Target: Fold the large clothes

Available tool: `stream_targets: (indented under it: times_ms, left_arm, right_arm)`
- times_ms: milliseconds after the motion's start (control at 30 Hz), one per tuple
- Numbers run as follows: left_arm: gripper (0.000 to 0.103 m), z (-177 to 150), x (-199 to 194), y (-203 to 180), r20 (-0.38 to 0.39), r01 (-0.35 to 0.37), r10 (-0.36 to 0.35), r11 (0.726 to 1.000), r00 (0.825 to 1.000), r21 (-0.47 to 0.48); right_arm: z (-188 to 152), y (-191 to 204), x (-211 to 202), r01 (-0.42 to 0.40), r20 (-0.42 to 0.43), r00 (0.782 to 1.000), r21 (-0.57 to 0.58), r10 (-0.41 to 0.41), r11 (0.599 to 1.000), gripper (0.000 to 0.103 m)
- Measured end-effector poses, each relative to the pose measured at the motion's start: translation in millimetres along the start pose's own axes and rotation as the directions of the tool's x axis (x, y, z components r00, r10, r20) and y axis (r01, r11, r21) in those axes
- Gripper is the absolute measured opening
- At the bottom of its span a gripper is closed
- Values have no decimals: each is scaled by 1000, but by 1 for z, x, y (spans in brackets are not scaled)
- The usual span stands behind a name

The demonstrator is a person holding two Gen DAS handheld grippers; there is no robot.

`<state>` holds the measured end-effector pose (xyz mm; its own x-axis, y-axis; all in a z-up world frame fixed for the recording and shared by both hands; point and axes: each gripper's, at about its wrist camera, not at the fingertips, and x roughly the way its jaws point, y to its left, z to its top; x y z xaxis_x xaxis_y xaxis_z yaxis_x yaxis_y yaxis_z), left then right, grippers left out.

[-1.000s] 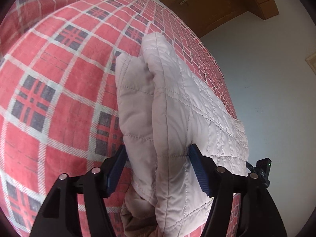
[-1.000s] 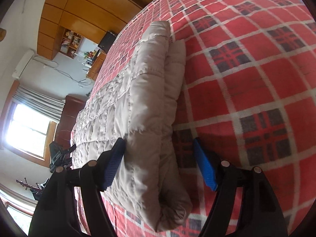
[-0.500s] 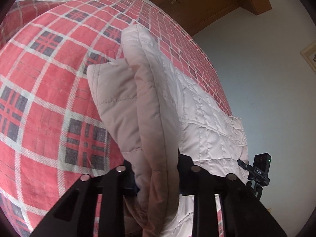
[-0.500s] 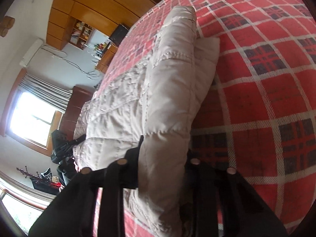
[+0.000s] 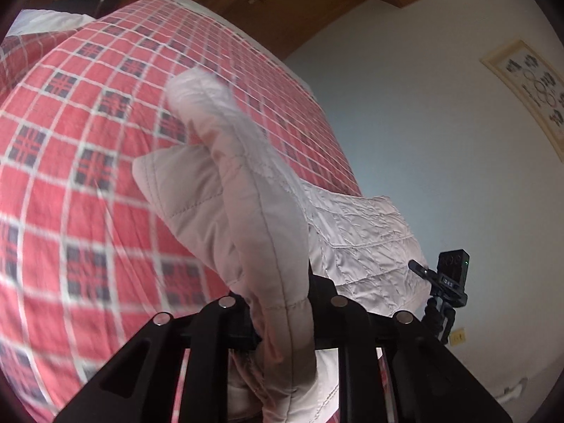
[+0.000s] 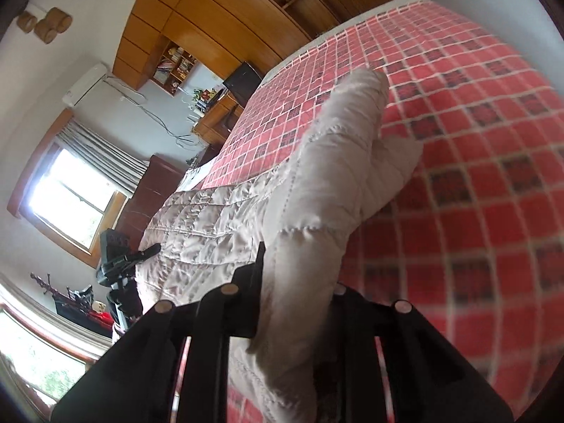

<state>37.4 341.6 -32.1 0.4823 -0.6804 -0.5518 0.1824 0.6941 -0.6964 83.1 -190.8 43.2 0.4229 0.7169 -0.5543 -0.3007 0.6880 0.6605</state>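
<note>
Both hand-held grippers clamped on quilted jacket, over bed.

Left hand-held gripper (image 5: pixel 282 303): jaws narrow, pinching thick folded edge of beige jacket (image 5: pixel 246 211). Right hand-held gripper (image 6: pixel 296 296): same, jaws tight on jacket (image 6: pixel 317 204) edge. Gripped edge raised off red plaid bedspread (image 5: pixel 70 176); rest of jacket lies on bed w/ bedspread (image 6: pixel 476 194) beneath. Other rig's camera unit (image 5: pixel 451 278) visible nr far side. Bkgd: wooden wardrobe (image 6: pixel 218 17), window (image 6: pixel 67 197).

Jacket (image 5: pixel 359 232) on bed (image 5: pixel 70 183) — edge between tongs.
</note>
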Motion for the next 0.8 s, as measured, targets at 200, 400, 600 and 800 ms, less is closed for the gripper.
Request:
stream_targets:
  times_ms: [200, 400, 600, 800]
  left_arm:
    - [19, -50, -2, -26, -29, 4, -1, 997, 1000, 80]
    - [25, -86, 23, 9, -75, -49, 52, 998, 996, 43]
    - [32, -101, 33, 43, -63, 10, -12, 999, 998, -37]
    - [42, -108, 27, 34, -92, -38, 34, 999, 995, -37]
  right_arm:
    - [-52, -13, -42, 28, 14, 1000, 10, -28, 1000, 16]
    - [-85, -53, -17, 54, -45, 998, 114, -49, 992, 18]
    - [-100, -76, -4, 30, -42, 999, 166, -24, 986, 20]
    - [-109, -80, -5, 44, -45, 998, 186, -36, 982, 35]
